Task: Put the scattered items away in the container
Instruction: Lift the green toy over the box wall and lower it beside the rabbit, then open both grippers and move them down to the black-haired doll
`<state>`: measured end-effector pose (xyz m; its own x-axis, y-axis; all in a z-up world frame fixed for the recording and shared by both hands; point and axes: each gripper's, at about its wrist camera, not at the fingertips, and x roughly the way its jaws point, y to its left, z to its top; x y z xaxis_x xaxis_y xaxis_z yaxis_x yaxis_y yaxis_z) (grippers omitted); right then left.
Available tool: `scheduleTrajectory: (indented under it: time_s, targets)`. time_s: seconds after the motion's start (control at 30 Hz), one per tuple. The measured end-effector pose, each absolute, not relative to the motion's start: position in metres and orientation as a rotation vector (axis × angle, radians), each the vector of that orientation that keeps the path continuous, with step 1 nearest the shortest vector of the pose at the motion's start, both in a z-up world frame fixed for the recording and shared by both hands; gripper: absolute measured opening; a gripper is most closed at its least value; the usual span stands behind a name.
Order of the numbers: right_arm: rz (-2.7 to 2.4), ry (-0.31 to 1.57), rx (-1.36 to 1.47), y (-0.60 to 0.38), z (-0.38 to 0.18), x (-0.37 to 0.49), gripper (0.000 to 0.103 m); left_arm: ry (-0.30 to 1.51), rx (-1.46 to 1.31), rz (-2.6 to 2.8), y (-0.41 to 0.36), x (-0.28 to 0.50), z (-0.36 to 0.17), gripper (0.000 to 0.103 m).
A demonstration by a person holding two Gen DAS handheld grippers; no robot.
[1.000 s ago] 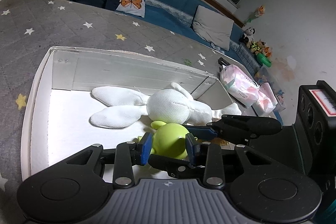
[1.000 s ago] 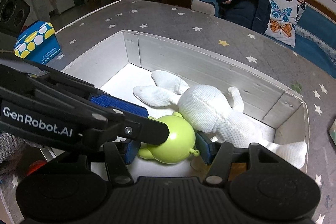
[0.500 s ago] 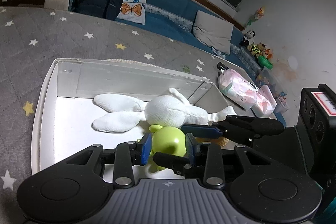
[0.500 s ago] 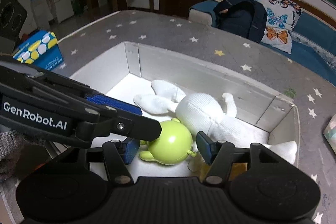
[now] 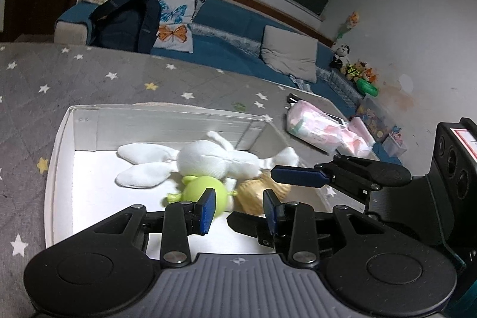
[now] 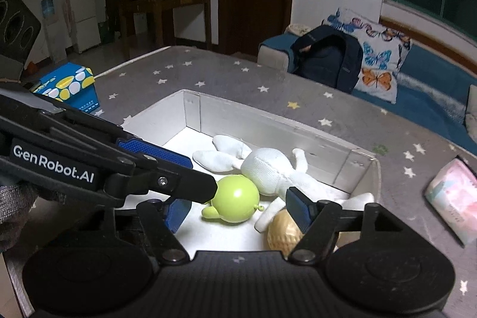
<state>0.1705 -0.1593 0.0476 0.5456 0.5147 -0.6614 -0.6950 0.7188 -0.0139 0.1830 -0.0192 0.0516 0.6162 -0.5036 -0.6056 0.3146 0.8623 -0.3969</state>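
Note:
A white box [image 5: 59,145] [image 6: 190,109] sits on the grey star-patterned surface. Inside lie a white plush rabbit [image 5: 208,160] [image 6: 268,169], a lime-green round toy [image 5: 196,192] [image 6: 235,195] and a tan ribbed ball [image 5: 253,195] [image 6: 281,231]. My left gripper [image 5: 238,207] is open and empty above the box's near side, the green toy just beyond its left finger. My right gripper [image 6: 238,204] is open and empty above the same toys. The left gripper's finger crosses the right wrist view on the left.
A pink wrapped pack [image 5: 322,130] [image 6: 450,195] lies on the surface right of the box. A blue and yellow carton [image 6: 68,85] stands at the far left edge. A black speaker [image 5: 456,145] is at the right. A sofa with cushions and a dark backpack [image 6: 328,58] is behind.
Both grippers have lifted up and back from the box. The green toy, earlier between the left fingers, now lies loose on the box floor. The tan ball has come into view.

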Motion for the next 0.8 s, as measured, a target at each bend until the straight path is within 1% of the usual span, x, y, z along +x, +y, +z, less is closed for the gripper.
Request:
scheduleTrajectory:
  time_s: [0.43,0.5,0.53,0.8]
  targets:
    - [0.683,0.630,-0.275,-0.193,0.051,0.127,0.073,0.736,-0.184,-0.502,-0.048,0.135,0.061,0.037]
    - [0.675,0.625,-0.265,-0.199,0.051,0.120,0.075,0.734,-0.171,-0.504,-0.052,0.129,0.060,0.037]
    - [0.672,0.622,-0.261,-0.201,0.050,0.117,0.078,0.735,-0.162,-0.504,-0.054,0.126,0.059,0.037]
    - [0.642,0.605,-0.251,-0.217,0.046,0.093,0.079,0.746,-0.124,-0.498,-0.063,0.112,0.054,0.037]
